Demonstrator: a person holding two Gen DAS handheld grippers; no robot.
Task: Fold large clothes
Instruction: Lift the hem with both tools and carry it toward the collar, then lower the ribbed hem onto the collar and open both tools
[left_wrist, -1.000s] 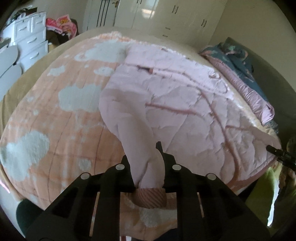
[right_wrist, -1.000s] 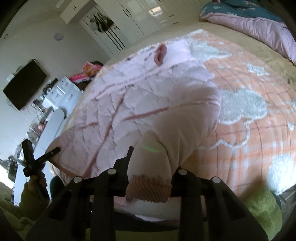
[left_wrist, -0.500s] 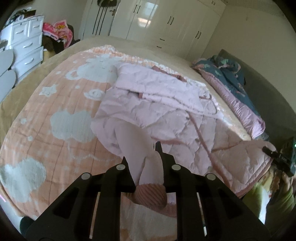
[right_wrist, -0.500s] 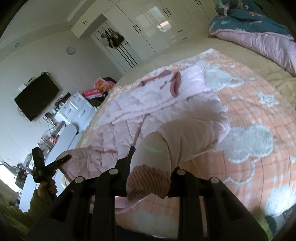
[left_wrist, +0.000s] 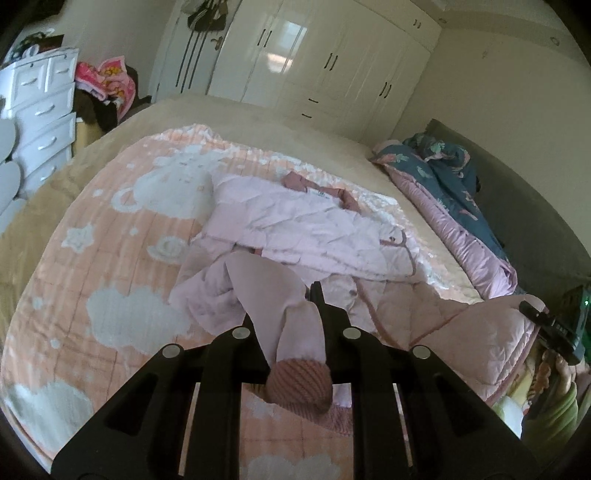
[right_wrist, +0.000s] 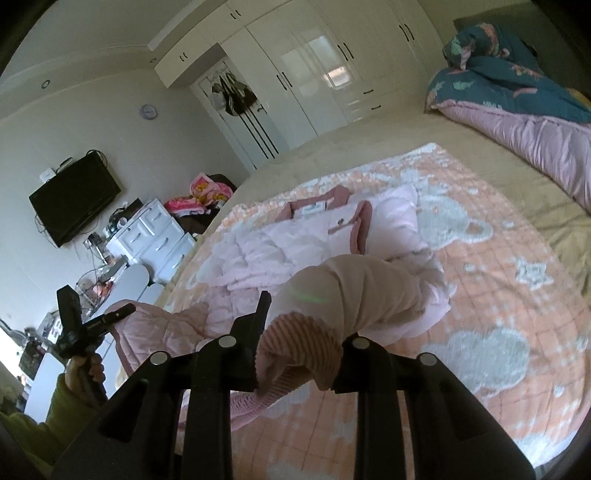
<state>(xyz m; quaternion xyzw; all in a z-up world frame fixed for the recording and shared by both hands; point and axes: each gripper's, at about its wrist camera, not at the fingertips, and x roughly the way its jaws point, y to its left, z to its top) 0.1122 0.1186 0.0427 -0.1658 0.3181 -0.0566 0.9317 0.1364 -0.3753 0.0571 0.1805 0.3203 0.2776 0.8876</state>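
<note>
We see a peach blanket (left_wrist: 110, 258) with white clouds over the bed, white wardrobes (left_wrist: 314, 62) behind, a white dresser (left_wrist: 40, 107) at left, and a teal-and-pink quilt (right_wrist: 517, 107) bunched at the bed's side.

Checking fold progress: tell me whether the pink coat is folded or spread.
Partly folded. The coat is doubled across the blanket, both sleeve ends held up in the tongs.

Both fisheye views sit just behind their own gripper, looking down along its 2 fingers across the bed (left_wrist: 110, 229) toward the white wardrobes (left_wrist: 314, 70). The left view looks from the bed's near left side, the right view from further right. Both share the pink coat (left_wrist: 314, 229) and each sees the other gripper (right_wrist: 92, 325).
</note>
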